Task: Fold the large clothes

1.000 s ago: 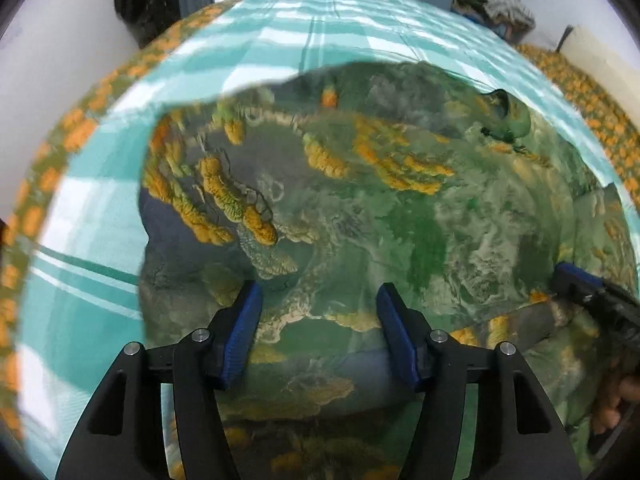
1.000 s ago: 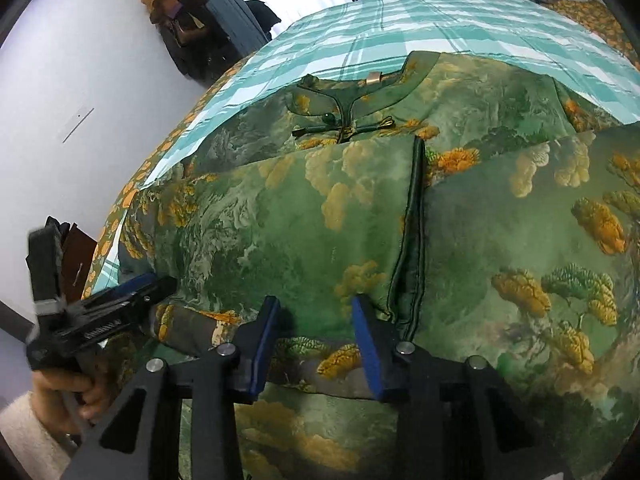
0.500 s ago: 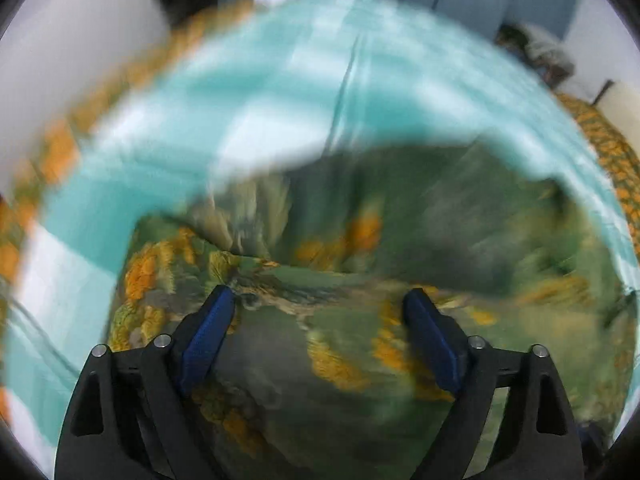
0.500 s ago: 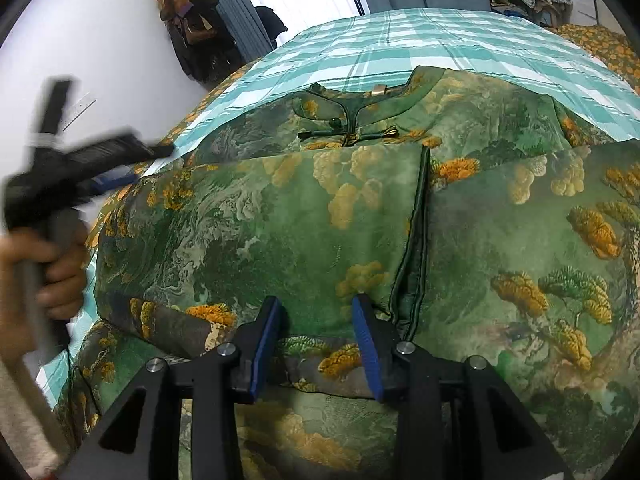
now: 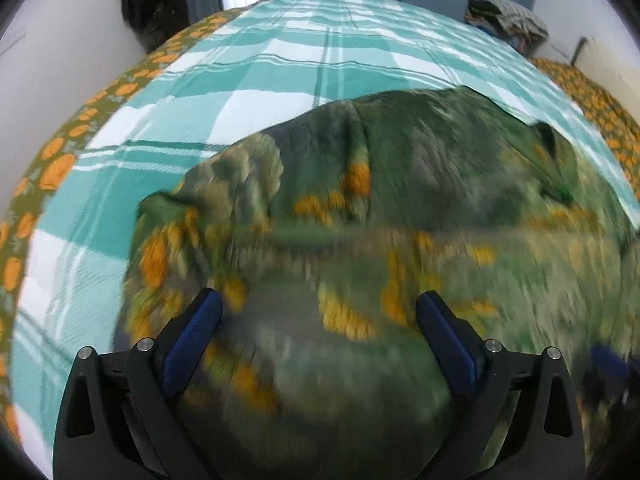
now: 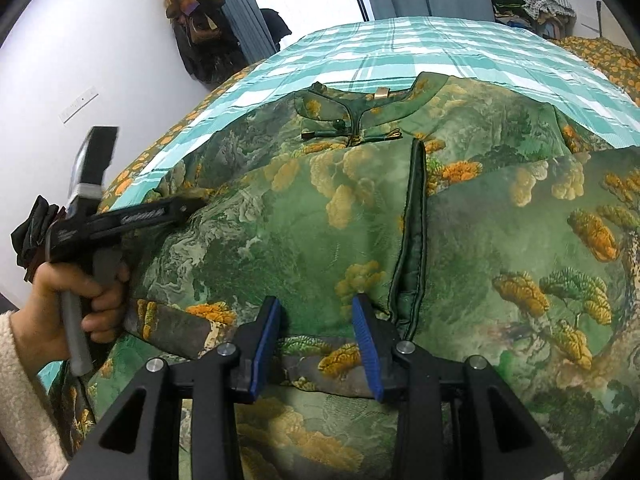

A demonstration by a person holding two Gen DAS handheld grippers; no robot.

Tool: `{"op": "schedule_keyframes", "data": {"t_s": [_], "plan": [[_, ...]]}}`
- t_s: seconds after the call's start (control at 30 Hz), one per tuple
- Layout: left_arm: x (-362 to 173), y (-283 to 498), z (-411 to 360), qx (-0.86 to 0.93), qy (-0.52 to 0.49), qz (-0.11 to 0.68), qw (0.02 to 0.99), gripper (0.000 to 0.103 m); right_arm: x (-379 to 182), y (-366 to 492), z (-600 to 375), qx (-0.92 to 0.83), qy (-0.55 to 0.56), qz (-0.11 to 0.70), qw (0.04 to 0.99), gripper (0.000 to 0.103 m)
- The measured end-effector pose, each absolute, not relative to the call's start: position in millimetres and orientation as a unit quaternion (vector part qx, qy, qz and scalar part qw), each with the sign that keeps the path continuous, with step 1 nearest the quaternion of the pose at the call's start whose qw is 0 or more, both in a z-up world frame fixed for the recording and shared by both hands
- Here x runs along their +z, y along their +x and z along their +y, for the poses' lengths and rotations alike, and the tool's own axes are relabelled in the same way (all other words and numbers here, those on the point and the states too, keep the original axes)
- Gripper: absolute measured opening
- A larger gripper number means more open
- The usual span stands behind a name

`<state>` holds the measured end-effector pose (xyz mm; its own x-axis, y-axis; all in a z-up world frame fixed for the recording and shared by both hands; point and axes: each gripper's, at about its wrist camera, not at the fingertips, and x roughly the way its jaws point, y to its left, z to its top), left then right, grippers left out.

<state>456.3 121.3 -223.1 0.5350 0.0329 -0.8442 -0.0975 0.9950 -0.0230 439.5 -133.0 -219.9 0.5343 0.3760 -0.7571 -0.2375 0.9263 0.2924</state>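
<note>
1. Covering the bed (image 6: 460, 52), a teal plaid blanket (image 5: 280, 64) lay under everything.
2. A green-and-orange printed garment (image 6: 320, 220) lay spread on the bed, partly folded, collar (image 6: 360, 108) at its far end.
3. The left gripper (image 5: 318, 320) hovered over the garment's left side, fingers wide apart, gripping nothing.
4. The right gripper (image 6: 316, 340) sat at the garment's near fold, fingers (image 6: 366, 340) apart.

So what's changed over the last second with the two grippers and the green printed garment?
The left gripper has opened wider and swung up off the green landscape-print garment's left edge, coming back toward the left shoulder; it holds nothing. The right gripper stays put, open over the lower folded hem. The garment's collar, the folded panels and the teal plaid bedspread look unchanged.
</note>
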Motion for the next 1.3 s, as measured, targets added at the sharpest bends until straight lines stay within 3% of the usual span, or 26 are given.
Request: {"op": "schedule_keyframes", "data": {"t_s": [0.17,0.3,0.47,0.5,0.57,0.7,1.3], "plan": [[-195.0,373.4,108.7,0.017,0.011,0.467,0.884,0.099,-183.2,412.1,-143.4,0.168,0.072,0.451,0.873,0.040],[-186.6,280.6,99.2,-0.033,-0.021,0.467,0.883,0.099,-154.6,351.5,-170.5,0.156,0.038,0.431,0.888,0.050],[-194.3,196.5,64.7,-0.043,0.006,0.452,0.891,0.101,-164.6,259.3,-210.7,0.097,-0.028,0.440,0.892,0.052],[-200.8,189.3,60.8,-0.042,0.001,0.453,0.890,0.102,-173.2,247.0,-215.6,0.088,-0.028,0.447,0.890,0.057],[-214.2,183.4,50.9,-0.033,0.018,0.457,0.889,0.102,-198.4,224.5,-223.6,0.073,-0.014,0.460,0.885,0.061],[-217.7,192.5,46.1,-0.035,0.026,0.463,0.885,0.102,-221.6,202.4,-217.3,0.056,-0.041,0.384,0.921,0.061],[-222.2,186.6,48.4,-0.041,0.022,0.450,0.892,0.102,-225.9,201.3,-206.7,0.042,-0.078,0.372,0.924,0.061]]}}
